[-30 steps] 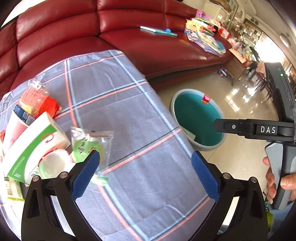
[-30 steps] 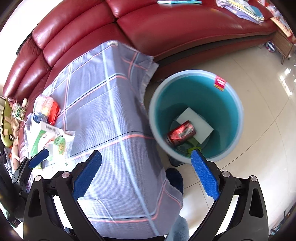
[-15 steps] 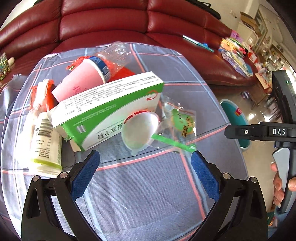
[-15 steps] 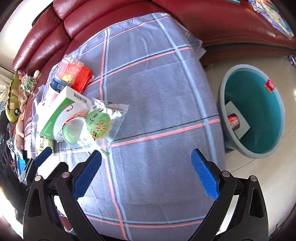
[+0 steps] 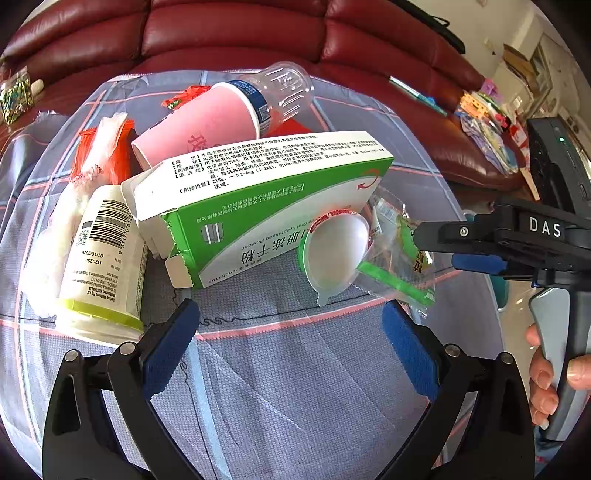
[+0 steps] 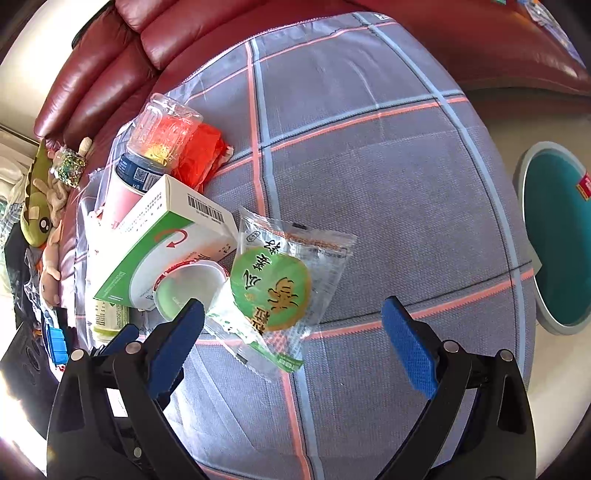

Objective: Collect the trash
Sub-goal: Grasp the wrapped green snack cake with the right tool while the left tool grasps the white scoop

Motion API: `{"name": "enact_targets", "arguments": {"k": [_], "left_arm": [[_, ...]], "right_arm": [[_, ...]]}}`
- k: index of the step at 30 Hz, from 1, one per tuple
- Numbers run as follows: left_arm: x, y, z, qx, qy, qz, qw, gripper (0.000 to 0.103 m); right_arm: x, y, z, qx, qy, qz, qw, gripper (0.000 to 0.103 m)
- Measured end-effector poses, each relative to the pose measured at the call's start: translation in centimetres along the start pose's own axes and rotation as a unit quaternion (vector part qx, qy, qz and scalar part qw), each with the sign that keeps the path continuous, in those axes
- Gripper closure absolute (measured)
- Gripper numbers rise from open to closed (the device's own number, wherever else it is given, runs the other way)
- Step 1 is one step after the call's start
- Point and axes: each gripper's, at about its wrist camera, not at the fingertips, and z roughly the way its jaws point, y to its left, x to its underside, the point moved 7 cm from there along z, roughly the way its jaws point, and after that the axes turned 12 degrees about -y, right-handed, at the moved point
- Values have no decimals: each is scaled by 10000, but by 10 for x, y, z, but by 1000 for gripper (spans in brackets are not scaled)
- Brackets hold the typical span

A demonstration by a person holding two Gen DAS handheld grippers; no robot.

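A heap of trash lies on a plaid-clothed table [image 5: 295, 369]: a green-and-white box [image 5: 258, 206], a pink paper cup [image 5: 199, 129], a clear plastic bottle [image 5: 284, 88], a white bottle [image 5: 103, 254], a small white plastic cup [image 5: 332, 251], red plastic [image 5: 88, 155] and a clear wrapper with a green disc [image 6: 273, 284]. My left gripper [image 5: 291, 343] is open, just short of the box and small cup. My right gripper [image 6: 295, 332] is open, just before the wrapper; it also shows in the left wrist view [image 5: 476, 254].
A teal bin [image 6: 557, 236] stands on the floor off the table's right edge. A red leather sofa [image 5: 240, 33] runs behind the table, with papers [image 5: 487, 122] on its right end. Stuffed toys [image 6: 40, 206] lie at the far left.
Both grippers have swung from the bin side to the trash heap and come closer to it. The bin has slid to the right edge of the right wrist view. Both stay open.
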Motion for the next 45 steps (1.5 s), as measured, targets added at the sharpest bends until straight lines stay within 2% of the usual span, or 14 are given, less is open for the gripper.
{"name": "enact_targets", "arguments": {"k": [2, 7, 9, 13, 19, 22, 25, 27, 31, 32, 33, 36, 38, 45], "left_arm": [[0, 1, 1, -1, 4, 4, 10000, 4], [-4, -1, 3, 1, -26, 11, 10000, 4], [-6, 0, 5, -18, -39, 32, 10000, 4], [-5, -2, 7, -28, -8, 32, 10000, 4], [-8, -6, 7, -45, -97, 39, 9999, 4], [-11, -8, 10, -87, -148, 30, 9998, 12], [-12, -11, 16, -86, -116, -28, 9999, 26], [-12, -13, 22, -72, -56, -109, 9999, 41], [-9, -17, 32, -124, 6, -201, 9997, 48], [-10, -18, 33, -162, -43, -160, 9997, 53], [-9, -21, 34, -121, -13, -125, 9998, 68], [-5, -30, 35, -37, 75, 18, 10000, 93], [-2, -36, 34, -5, 90, 155, 9998, 96], [5, -53, 36, -53, 187, 556, 9983, 94]], "right_arm": [[-2, 3, 5, -23, 22, 3, 10000, 11], [-1, 9, 17, -30, 98, -61, 9999, 23], [-1, 11, 19, -28, 51, -105, 9999, 25], [-1, 14, 18, -33, -49, -296, 9995, 39], [2, 5, 7, -27, -138, -474, 9988, 45], [2, -11, -1, 65, -183, -458, 9988, 45], [4, -25, -8, 103, -186, -451, 9988, 45], [6, -32, -12, 131, -193, -440, 9988, 44], [10, -40, -17, 152, -187, -471, 9986, 44], [10, -41, -18, 153, -189, -490, 9985, 44], [10, -42, -18, 160, -193, -520, 9983, 44], [13, -43, -21, 151, -213, -575, 9980, 44], [13, -45, -22, 134, -230, -590, 9979, 44], [16, -48, -27, 52, -296, -557, 9980, 45]]}}
